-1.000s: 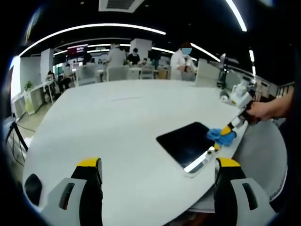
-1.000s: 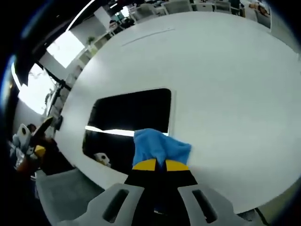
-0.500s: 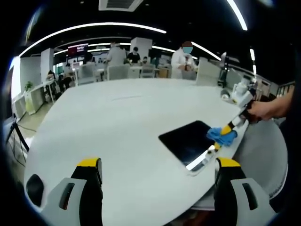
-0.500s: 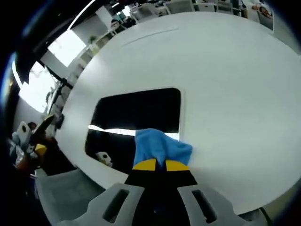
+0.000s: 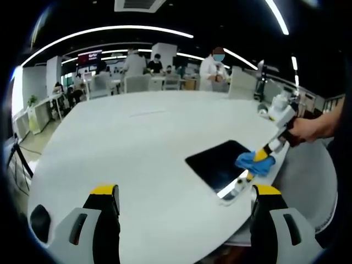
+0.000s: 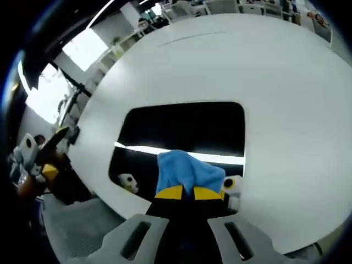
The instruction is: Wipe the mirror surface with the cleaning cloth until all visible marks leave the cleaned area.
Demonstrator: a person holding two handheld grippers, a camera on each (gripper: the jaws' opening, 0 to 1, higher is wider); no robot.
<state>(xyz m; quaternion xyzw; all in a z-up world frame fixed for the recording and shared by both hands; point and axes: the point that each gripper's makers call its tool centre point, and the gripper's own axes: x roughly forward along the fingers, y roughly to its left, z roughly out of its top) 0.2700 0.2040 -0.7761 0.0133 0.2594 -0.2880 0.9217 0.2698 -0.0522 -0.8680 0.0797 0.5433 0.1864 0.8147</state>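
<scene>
Blue cleaning cloth (image 6: 187, 171) is being pinched between the closed, yellow-tipped jaws of the right claw (image 6: 183, 192) and is resting on the near part of the dark mirror (image 6: 181, 132). The mirror is lying flat on the white bench (image 6: 286, 99), close to its edge. In the left gripper view, the right claw (image 5: 263, 152) is reaching in from the right, held by a person's hand (image 5: 303, 129), pressing the cloth (image 5: 254, 162) onto the mirror (image 5: 220, 165). The left claw (image 5: 184, 191) is hovering above the bench (image 5: 137, 143) with its jaws standing wide apart, gripping nothing, well apart from the mirror.
</scene>
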